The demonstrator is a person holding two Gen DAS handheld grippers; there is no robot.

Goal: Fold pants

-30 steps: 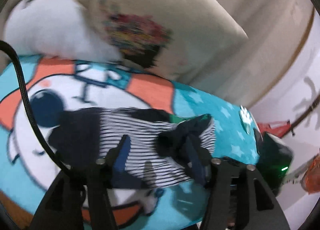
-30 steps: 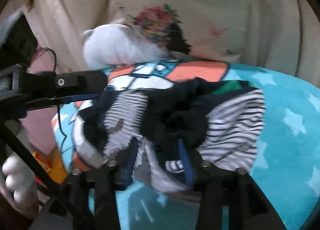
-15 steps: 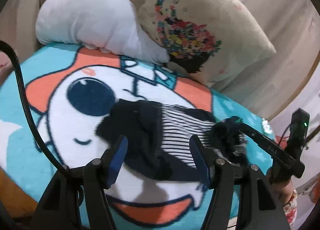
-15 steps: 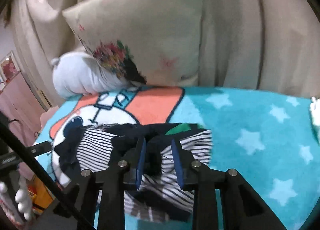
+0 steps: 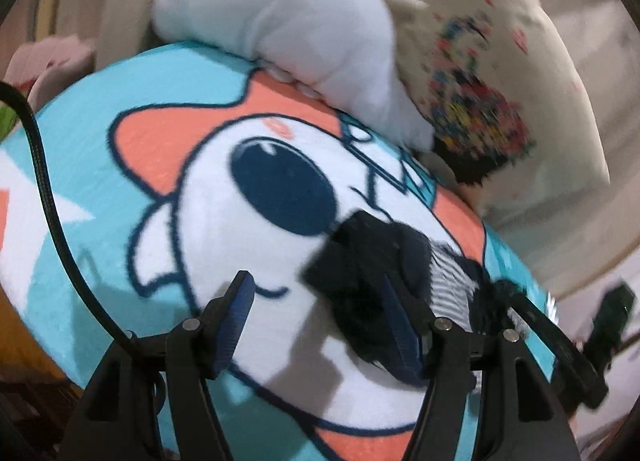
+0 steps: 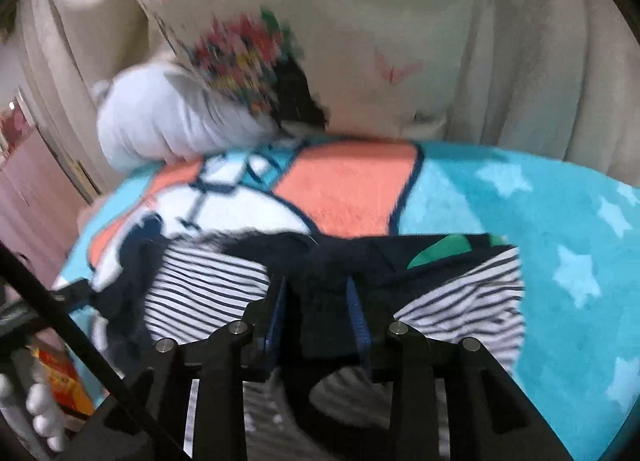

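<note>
On the turquoise cartoon blanket [image 5: 100, 165] lie the pants [image 6: 452, 285], navy cloth with white-and-navy striped panels and a green patch, spread across the near part of the printed face in the right wrist view.

From the right wrist camera, the right gripper [image 6: 316, 301] points down and forward over the middle of the garment. Its blue pads [image 6: 354, 305] stand fairly close together with a dark navy bunch of the pants between them (the picture is smeared, but the cloth fills the gap and looks pinched). These jaws have just been opening a little again after closing, with the fabric staying in the gap.

From the left wrist camera, the left gripper [image 5: 316, 309] tilts downward over the white part of the blanket's print, just below the big dark eye. Its fingers stand well apart with only blanket showing between the tips; the right-hand finger [image 5: 400, 325] lies against or over the dark end of the pants, and I cannot tell whether it touches. A black cable [image 5: 48, 197] loops along the left edge.

Behind the blanket, a white plush toy [image 5: 288, 17] rests against a cream pillow [image 6: 360, 21] with a bright floral print.
</note>
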